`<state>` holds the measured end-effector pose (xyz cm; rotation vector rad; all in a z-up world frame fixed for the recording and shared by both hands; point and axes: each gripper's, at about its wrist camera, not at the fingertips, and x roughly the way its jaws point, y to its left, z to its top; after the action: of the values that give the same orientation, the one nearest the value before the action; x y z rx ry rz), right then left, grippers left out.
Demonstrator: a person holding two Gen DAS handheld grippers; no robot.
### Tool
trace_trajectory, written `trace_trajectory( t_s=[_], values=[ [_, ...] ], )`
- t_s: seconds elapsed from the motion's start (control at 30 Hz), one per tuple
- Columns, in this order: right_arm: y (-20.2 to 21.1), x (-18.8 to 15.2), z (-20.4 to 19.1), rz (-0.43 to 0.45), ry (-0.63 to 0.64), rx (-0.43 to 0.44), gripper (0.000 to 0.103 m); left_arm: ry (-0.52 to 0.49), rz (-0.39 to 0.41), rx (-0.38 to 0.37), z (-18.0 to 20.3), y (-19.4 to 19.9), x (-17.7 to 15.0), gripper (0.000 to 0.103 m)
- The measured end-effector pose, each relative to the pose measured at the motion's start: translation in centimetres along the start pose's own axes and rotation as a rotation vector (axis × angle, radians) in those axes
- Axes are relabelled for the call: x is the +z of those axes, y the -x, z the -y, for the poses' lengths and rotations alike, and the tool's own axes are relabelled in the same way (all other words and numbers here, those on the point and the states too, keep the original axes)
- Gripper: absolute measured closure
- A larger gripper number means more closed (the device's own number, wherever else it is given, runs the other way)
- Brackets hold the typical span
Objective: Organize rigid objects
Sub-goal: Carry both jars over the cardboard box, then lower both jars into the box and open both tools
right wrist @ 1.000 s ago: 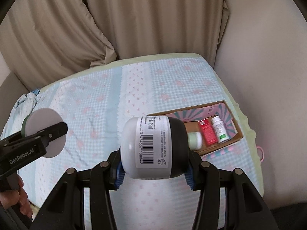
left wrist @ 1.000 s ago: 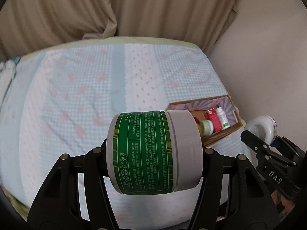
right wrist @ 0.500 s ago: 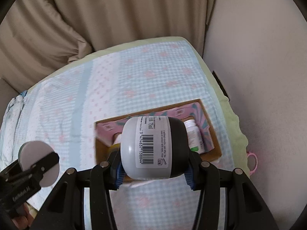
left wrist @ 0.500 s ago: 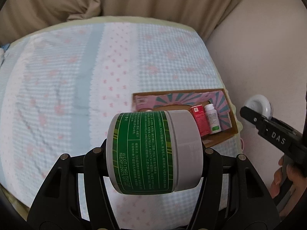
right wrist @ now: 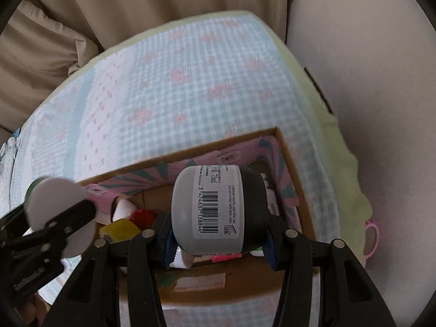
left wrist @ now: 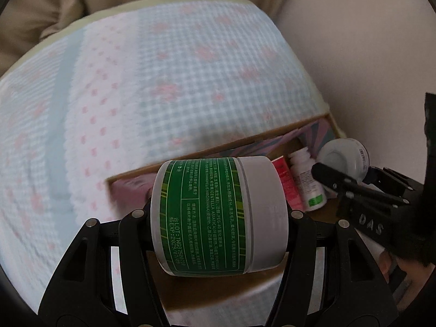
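My left gripper (left wrist: 218,215) is shut on a jar with a green label and a white lid (left wrist: 218,215), held sideways just over the near left part of a cardboard box (left wrist: 245,141) with a pink striped lining. My right gripper (right wrist: 218,237) is shut on a grey jar with a black lid and a barcode label (right wrist: 218,209), held sideways above the same box (right wrist: 288,169). The right gripper and its jar also show in the left wrist view (left wrist: 343,160), the left gripper in the right wrist view (right wrist: 60,209).
The box holds a red carton (left wrist: 286,182), a white pill bottle (left wrist: 308,182), a yellow item (right wrist: 120,229) and other small things. It lies at the near right corner of a bed with a checked blue and pink cover (left wrist: 163,76). A wall (right wrist: 368,81) stands right, curtains behind.
Both grippers have moved forward and right with their jars, from over the bed cover to directly over the box. The box now looks much larger and nearer in both views.
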<state>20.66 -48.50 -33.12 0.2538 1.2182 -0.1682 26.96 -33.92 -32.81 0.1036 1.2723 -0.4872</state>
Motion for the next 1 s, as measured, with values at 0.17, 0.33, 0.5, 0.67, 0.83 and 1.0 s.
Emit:
trace_trajectory(
  t_s=[0.17, 0.33, 0.5, 0.67, 0.83, 1.0],
  values=[
    [-2.8, -0.7, 0.8, -0.050, 0.015, 0.041, 0.057, -0.051, -0.056, 0.011, 0.7, -2.9, 0.4, 0.048],
    [-3.9, -1.9, -0.1, -0.082, 0.161, 0.037, 0.057, -0.046, -0.099, -0.017, -0.1, -4.1, 0.9, 0.048],
    [-3.8, -2.9, -0.4, -0.099, 0.245, 0.064, 0.057, -0.096, -0.133, -0.014, 0.5, -4.6, 1.5, 0.041],
    [-2.7, -3.7, -0.2, -0.102, 0.293, 0.088, 0.000, -0.139, -0.091, 0.017, 0.7, -2.7, 1.8, 0.000],
    [-2.0, -4.8, -0.5, -0.114, 0.327, 0.089, 0.000, -0.135, -0.095, 0.055, -0.3, -1.6, 1.2, 0.000],
    [-1.4, -5.0, -1.1, -0.099, 0.321, 0.088, 0.000, -0.108, -0.093, 0.056, -0.9, -0.2, 0.5, 0.000]
  ],
)
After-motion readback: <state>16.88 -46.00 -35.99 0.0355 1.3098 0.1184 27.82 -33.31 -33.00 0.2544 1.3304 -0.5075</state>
